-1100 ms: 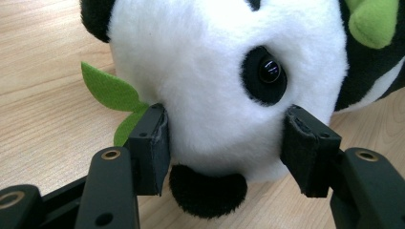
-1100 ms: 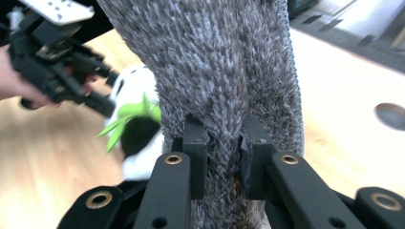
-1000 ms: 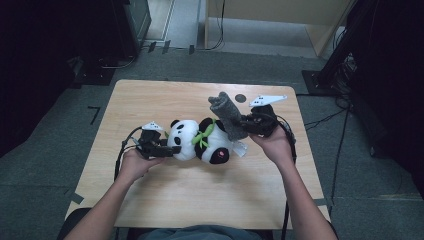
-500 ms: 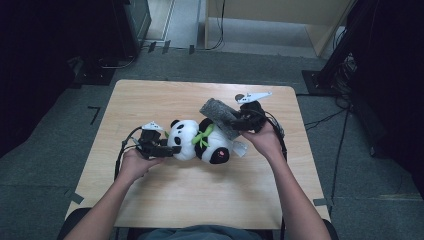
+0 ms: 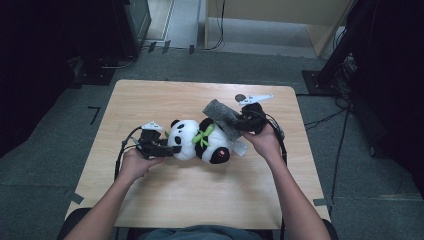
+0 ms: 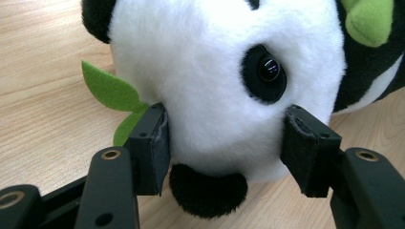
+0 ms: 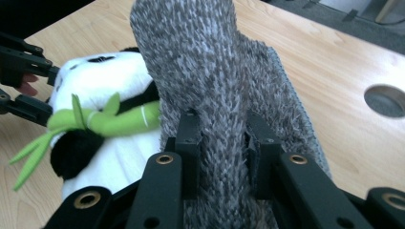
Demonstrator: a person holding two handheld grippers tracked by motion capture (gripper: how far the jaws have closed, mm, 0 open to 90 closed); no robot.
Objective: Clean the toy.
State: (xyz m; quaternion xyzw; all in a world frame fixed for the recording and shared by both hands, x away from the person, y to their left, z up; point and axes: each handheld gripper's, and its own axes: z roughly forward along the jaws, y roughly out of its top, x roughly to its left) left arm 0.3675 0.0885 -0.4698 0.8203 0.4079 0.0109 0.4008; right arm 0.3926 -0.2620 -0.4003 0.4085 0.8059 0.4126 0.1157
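Plush panda (image 5: pixel 197 142) lying on its side near the middle of the wooden table (image 5: pixel 150 95) — head toward the left, dark foot toward the right and slightly nearer, so the long axis runs left to right with a small slant. Face turned up and a little away; green felt bamboo sprig (image 5: pixel 204 135) across the chest.

Left gripper (image 5: pixel 161 148) set around the panda's head: in the left gripper view both pads press into the white fur, one beside the green leaf (image 6: pixel 109 88), the other below the eye (image 6: pixel 269 69), jaws spread wide yet bearing on the plush. Right gripper (image 5: pixel 239 123) clamped narrowly on a grey fuzzy sock (image 5: pixel 222 116), held above the panda's lower body and slanting from far-left to near-right; in the right gripper view the jaws pinch a fold of the knit, with the fabric (image 7: pixel 210 81) rising beyond them (open end or toe, cannot tell which).

Judged by look — panda light, soft, very compressible, fur a bit slick over the stuffing, so likely to squash and roll inside a wide grip rather than sit firm; best held at the head or the narrower neck, or by a limb. Sock limp and light, fuzzy enough not to slip, likely to droop and fold wherever unsupported; best taken at the edge of its opening, not mid-length
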